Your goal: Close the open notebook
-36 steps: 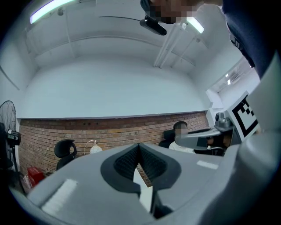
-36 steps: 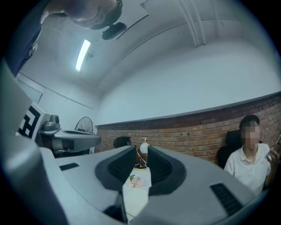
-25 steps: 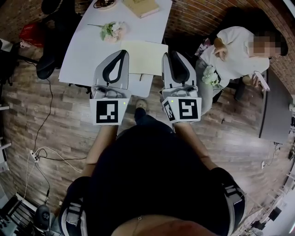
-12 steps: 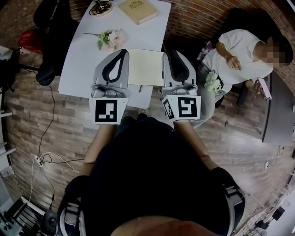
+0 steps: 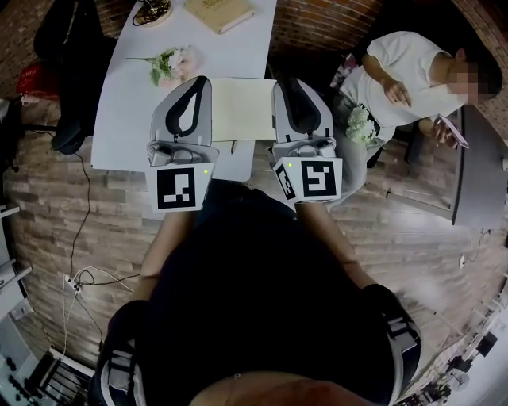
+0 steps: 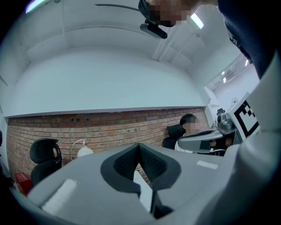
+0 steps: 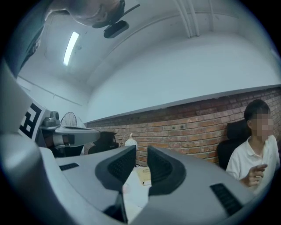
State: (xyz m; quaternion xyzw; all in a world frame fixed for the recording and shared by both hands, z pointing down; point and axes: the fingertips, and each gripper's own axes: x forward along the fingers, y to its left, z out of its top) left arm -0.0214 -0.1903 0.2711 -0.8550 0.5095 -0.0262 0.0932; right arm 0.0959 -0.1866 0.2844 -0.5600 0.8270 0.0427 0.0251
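The open notebook (image 5: 242,109) lies flat with cream pages up near the front edge of the white table (image 5: 131,119). My two grippers flank it, held level above the table. The left gripper (image 5: 202,80) is by the notebook's left edge, its dark pads meeting at the tip (image 6: 139,145), holding nothing. By the right edge is the right gripper (image 5: 286,82), whose pads stand a narrow gap apart (image 7: 141,152) with nothing between them. A small dark pen (image 5: 232,147) lies just in front of the notebook. Each gripper view mostly shows its own jaws and hides the notebook.
A flower sprig (image 5: 169,65) lies behind the left gripper, and a tan book (image 5: 218,13) sits at the table's far end. A seated person in a white shirt (image 5: 401,75) is right of the table. A black chair (image 5: 67,47) stands at its left.
Both grippers and the head camera have come a little closer to the table, so the grippers reach further over its front edge. Their jaws look the same. The seated person moved an arm.
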